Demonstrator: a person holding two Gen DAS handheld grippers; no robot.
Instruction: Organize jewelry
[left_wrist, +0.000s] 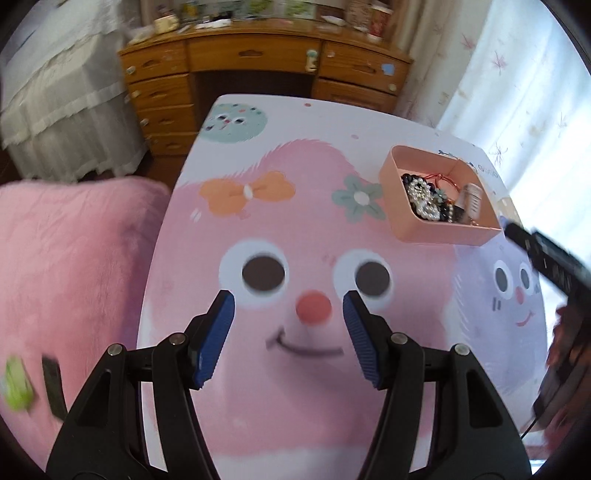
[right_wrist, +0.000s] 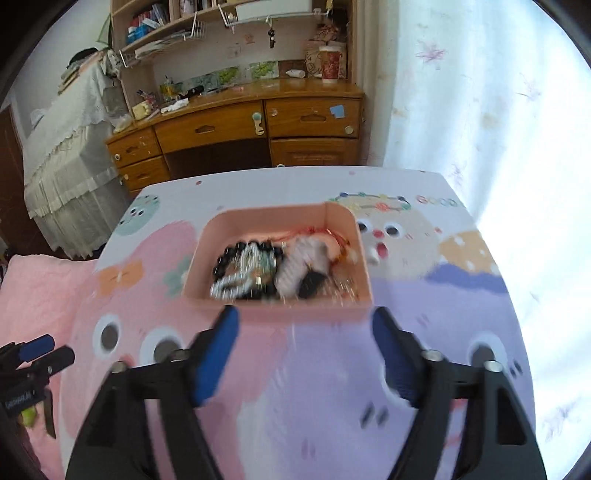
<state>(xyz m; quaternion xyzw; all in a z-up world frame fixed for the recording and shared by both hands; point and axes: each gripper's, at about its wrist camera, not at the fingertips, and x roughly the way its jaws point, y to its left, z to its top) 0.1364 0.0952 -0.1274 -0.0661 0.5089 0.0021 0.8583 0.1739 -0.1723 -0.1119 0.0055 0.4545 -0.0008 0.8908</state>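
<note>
Pink jewelry tray (right_wrist: 280, 310) just ahead of right gripper (right_wrist: 304, 350), seemingly untouched, both jaws wide, empty

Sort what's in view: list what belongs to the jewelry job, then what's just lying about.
For the job:
pink tray
pearl strand
dark beads
red cord

Just lying about:
wooden desk
red cup
pink cushion
</note>
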